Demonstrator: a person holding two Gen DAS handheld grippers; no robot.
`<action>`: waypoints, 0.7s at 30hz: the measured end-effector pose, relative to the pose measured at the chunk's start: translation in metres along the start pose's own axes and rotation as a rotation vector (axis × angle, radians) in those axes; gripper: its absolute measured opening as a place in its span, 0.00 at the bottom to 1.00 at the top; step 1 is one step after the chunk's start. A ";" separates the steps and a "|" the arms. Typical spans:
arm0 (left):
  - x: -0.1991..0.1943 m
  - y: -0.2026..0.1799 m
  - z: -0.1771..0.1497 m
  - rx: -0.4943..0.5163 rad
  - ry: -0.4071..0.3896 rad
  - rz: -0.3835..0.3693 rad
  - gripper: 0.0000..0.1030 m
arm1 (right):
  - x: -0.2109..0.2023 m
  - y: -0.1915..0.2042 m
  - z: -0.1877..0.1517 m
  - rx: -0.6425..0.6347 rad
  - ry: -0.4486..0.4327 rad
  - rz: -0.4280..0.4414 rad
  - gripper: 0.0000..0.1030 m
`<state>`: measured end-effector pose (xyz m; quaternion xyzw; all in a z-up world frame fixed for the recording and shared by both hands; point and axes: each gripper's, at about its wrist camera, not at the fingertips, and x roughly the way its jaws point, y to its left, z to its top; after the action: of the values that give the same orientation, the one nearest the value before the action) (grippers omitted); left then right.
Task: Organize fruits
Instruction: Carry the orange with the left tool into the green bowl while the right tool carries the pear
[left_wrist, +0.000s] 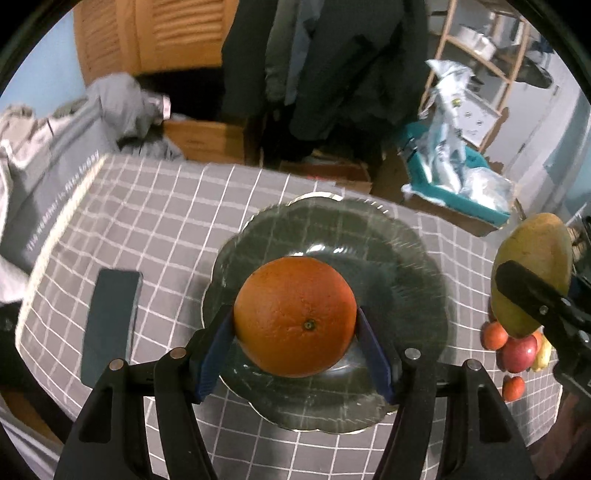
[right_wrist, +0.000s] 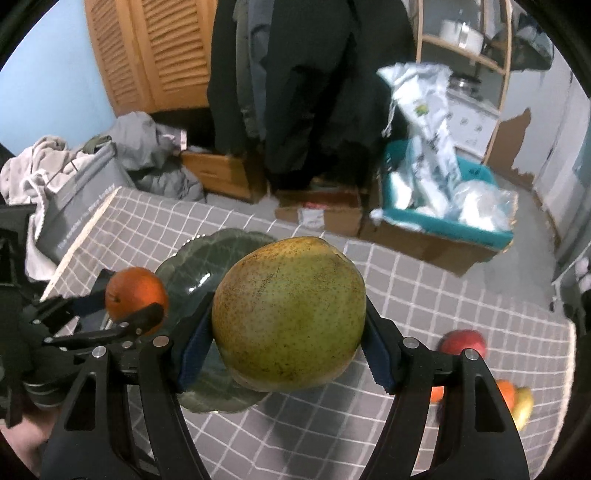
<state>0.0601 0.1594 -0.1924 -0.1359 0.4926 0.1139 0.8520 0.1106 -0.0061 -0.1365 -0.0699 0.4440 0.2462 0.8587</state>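
My left gripper (left_wrist: 295, 317) is shut on an orange (left_wrist: 295, 321) and holds it just above a scalloped glass plate (left_wrist: 402, 273) on the grey checked tablecloth. My right gripper (right_wrist: 290, 317) is shut on a green-yellow mango (right_wrist: 290, 314), held above the table to the right of the plate (right_wrist: 207, 254). The mango (left_wrist: 532, 273) shows at the right edge of the left wrist view. The orange (right_wrist: 135, 293) in the left gripper shows at the left of the right wrist view.
A dark phone (left_wrist: 110, 325) lies left of the plate. A red apple (left_wrist: 519, 352), small oranges (left_wrist: 495, 334) and a yellow fruit (left_wrist: 543, 356) lie at the table's right. Clothes, boxes and a shelf stand beyond the table's far edge.
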 end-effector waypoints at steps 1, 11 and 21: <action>0.005 0.002 -0.001 -0.007 0.010 0.001 0.66 | 0.005 0.002 0.000 -0.008 0.007 0.000 0.70; 0.037 0.009 -0.006 -0.019 0.093 0.027 0.66 | 0.051 0.008 0.002 -0.022 0.088 0.039 0.70; 0.064 0.013 -0.011 -0.019 0.170 0.035 0.66 | 0.073 0.007 -0.003 -0.018 0.132 0.050 0.70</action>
<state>0.0785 0.1713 -0.2545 -0.1443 0.5643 0.1215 0.8037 0.1400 0.0254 -0.1954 -0.0827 0.4991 0.2663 0.8205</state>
